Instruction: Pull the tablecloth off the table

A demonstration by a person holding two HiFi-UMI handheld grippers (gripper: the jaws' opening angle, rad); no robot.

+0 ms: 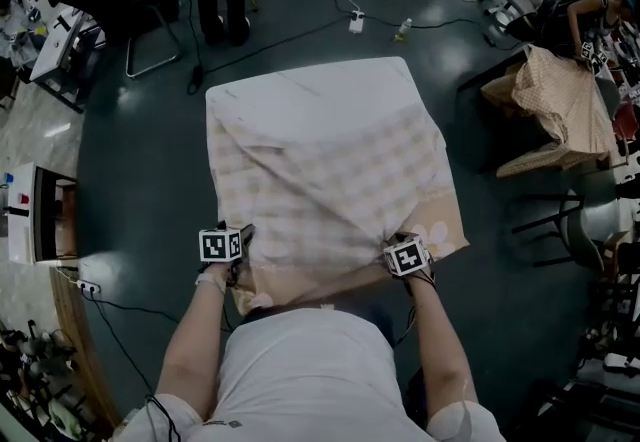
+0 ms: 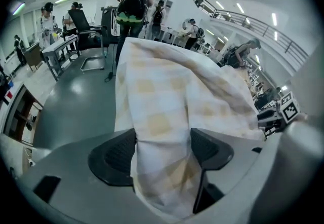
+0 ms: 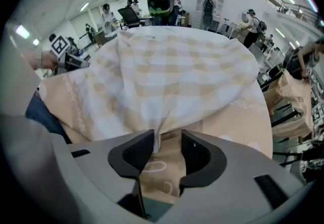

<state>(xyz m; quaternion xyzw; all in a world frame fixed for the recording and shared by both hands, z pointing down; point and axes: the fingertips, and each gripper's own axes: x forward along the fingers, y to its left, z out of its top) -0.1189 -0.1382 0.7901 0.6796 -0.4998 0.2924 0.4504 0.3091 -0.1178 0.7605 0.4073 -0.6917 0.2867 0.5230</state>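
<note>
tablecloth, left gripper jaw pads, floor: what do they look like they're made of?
The tablecloth looks like thin woven fabric, matte, with a pale check; it creases and drapes softly.
The pads of the left gripper are black, matte and ribbed, probably rubber or soft plastic.
The floor is dark, smooth and glossy with light reflections, likely a coated hard surface.

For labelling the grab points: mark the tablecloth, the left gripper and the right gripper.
tablecloth [image 1: 320,150], head view, checked middle of its top.
left gripper [image 2: 162,153], left gripper view, gap between its pads, filled by cloth.
right gripper [image 3: 167,151], right gripper view, gap between its pads.
</note>
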